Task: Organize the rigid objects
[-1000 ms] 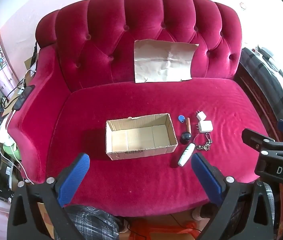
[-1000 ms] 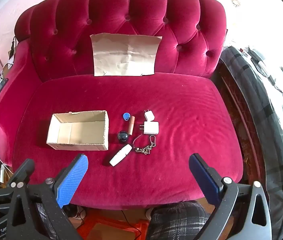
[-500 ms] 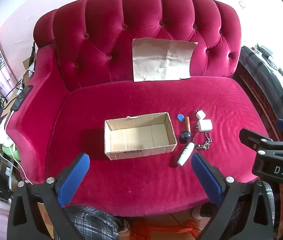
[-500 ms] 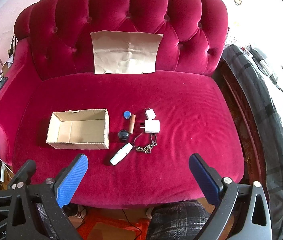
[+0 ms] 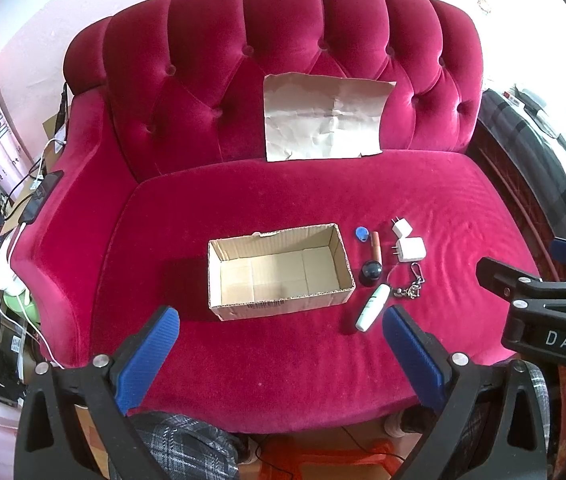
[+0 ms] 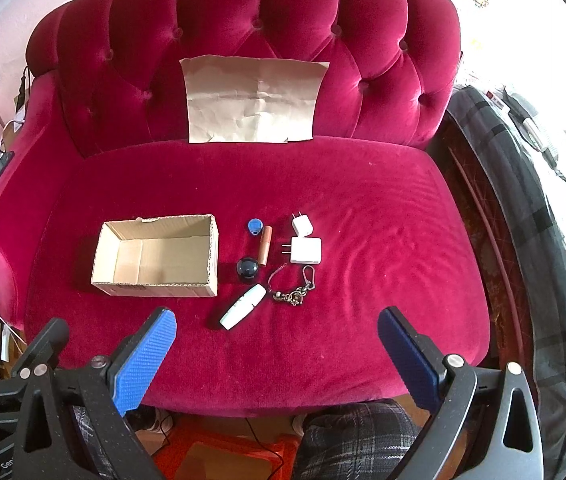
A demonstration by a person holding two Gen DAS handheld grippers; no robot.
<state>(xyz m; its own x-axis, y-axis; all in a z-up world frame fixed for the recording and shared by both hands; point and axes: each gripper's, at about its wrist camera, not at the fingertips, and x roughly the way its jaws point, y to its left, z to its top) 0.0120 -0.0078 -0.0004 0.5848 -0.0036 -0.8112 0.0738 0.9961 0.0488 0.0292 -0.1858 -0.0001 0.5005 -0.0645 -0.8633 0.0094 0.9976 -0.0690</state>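
A crimson tufted sofa [image 5: 283, 360] is filling both views, and an open cardboard box [image 5: 279, 304] is sitting on its seat cushion with its mouth facing up and nothing showing inside. Just to the right of the box a cluster of small things is lying on the velvet: a blue tag [image 6: 255, 226] at the back, a brown cylinder [image 6: 265, 243] lying beside it, a dark round knob [image 6: 247, 269] sitting near the box's right wall, and a white tube [image 6: 243, 306] lying slantwise nearest the front edge. Further right a small white plug [image 6: 302, 224] is resting behind a larger white charger [image 6: 305, 251], and a keychain [image 6: 295, 290] with a metal clasp is trailing in front of the charger, its chain end lying just beside the tube. A creased sheet of brown paper [image 5: 325, 118] is leaning against the backrest. The left gripper [image 5: 279, 354] is hovering in front of the sofa's front edge with its blue pads spread wide and pinching nothing; the right gripper [image 6: 277, 354] is hanging likewise, fingers [image 6: 143, 360] wide apart and empty, well apart from the objects. In the left view the right tool is showing at the right edge
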